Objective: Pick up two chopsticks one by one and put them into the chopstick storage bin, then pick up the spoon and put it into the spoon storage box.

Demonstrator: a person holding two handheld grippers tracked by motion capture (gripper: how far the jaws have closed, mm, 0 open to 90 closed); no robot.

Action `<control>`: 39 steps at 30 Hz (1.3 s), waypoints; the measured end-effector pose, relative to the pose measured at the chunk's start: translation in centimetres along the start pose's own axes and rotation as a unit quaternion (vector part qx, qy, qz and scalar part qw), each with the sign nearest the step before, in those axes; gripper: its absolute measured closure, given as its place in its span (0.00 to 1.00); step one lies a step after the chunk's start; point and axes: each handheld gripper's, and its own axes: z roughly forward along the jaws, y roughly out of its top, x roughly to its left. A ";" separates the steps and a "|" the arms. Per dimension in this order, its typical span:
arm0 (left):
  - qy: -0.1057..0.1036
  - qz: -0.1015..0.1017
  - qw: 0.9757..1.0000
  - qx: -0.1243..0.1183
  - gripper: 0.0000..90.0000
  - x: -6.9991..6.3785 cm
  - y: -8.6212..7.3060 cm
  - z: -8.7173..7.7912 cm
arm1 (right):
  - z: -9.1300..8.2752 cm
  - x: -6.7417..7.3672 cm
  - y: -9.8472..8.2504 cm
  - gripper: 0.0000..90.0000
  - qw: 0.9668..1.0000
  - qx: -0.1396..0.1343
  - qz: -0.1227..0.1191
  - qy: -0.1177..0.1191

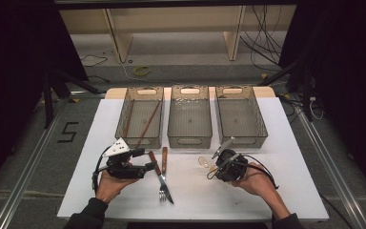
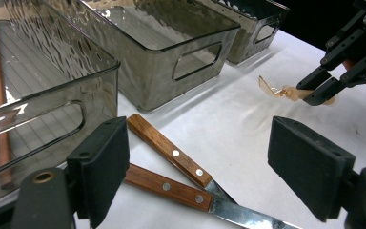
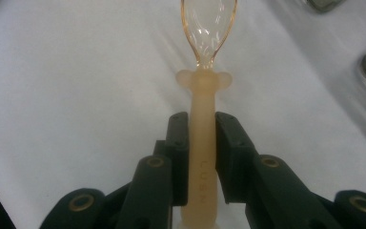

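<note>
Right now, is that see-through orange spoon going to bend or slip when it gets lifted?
Probably not much. The spoon looks like stiff plastic, with a thick straight handle, so it should stay rigid. It seems light for its size. The right gripper is clamped on both sides of the smooth handle, so it might slide a little if the grip loosens.

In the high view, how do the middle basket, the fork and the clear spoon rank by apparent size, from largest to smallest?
1. Middle basket, clearly the largest.
2. Fork, long and thin, lying beside a knife of about the same length.
3. Clear spoon, smallest as seen, but the right gripper covers its handle, so its whole length is hidden.
</note>
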 end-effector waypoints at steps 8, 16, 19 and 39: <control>-0.002 0.002 1.000 -0.002 0.24 0.0 0.1 0.2 | -0.3 -0.3 -0.3 0.86 1.000 -0.005 0.009 -0.003; 0.000 0.001 1.000 -0.006 0.24 -0.1 0.1 0.0 | -1.3 -0.5 0.2 0.86 1.000 -0.022 0.011 -0.011; 0.001 0.003 1.000 -0.005 0.24 0.0 0.1 0.0 | -1.5 -0.7 0.4 0.86 1.000 -0.028 0.010 -0.009; 0.003 0.003 1.000 -0.017 0.24 -0.2 -0.1 -0.2 | -4.3 -1.9 4.6 0.86 0.997 -0.073 0.005 -0.024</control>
